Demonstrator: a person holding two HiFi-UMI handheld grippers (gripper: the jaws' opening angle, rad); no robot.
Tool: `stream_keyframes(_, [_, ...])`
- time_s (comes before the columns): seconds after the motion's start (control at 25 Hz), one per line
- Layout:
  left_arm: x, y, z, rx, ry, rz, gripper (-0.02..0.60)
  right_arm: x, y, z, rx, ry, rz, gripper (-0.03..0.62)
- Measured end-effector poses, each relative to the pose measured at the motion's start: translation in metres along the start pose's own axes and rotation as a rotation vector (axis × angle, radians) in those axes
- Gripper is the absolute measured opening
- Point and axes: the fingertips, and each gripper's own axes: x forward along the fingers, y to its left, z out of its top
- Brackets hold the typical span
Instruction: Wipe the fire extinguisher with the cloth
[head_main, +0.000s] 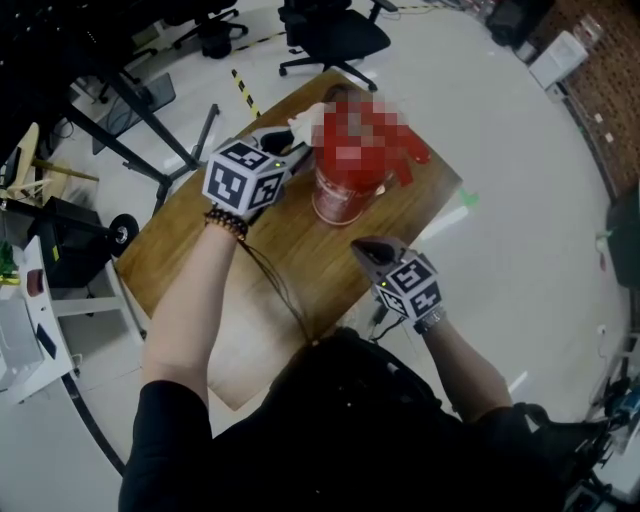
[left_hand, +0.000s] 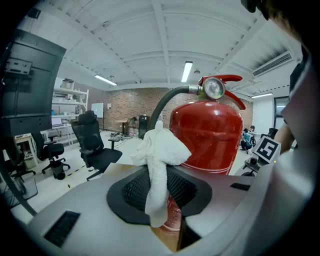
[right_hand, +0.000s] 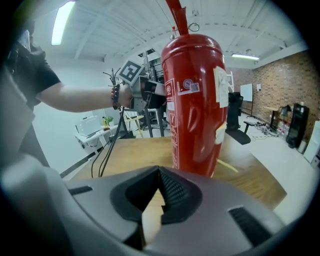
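A red fire extinguisher stands upright on the wooden table; its top is blurred in the head view. My left gripper is at its left side, shut on a white cloth that bunches above the jaws and hangs down between them. The cloth lies close against the red cylinder. The black hose and the pressure gauge show above the cloth. My right gripper is shut and empty, a little in front of the extinguisher, apart from it.
Black office chairs stand on the floor beyond the table's far end. A desk frame and shelving are at the left. A cable runs across the tabletop from my left hand.
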Motion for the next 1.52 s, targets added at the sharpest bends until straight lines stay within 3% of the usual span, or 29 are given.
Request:
stream_keyframes(0.64, [0.038,0.011,-0.087,-0.082,0.13,-0.065,0.094,0.007,-0.005,-0.016,0.042,0.038,-0.012,0.025])
stream_keyframes(1.32, [0.064,0.013,-0.183,-0.157,0.296,-0.065,0.094,0.015,-0.013,-0.026,0.06,0.068,-0.011,0.025])
stream_keyframes(1.52, [0.064,0.01,-0.19,-0.141,0.324,-0.054,0.094,0.016,-0.012,-0.025,0.06,0.073,-0.004,0.025])
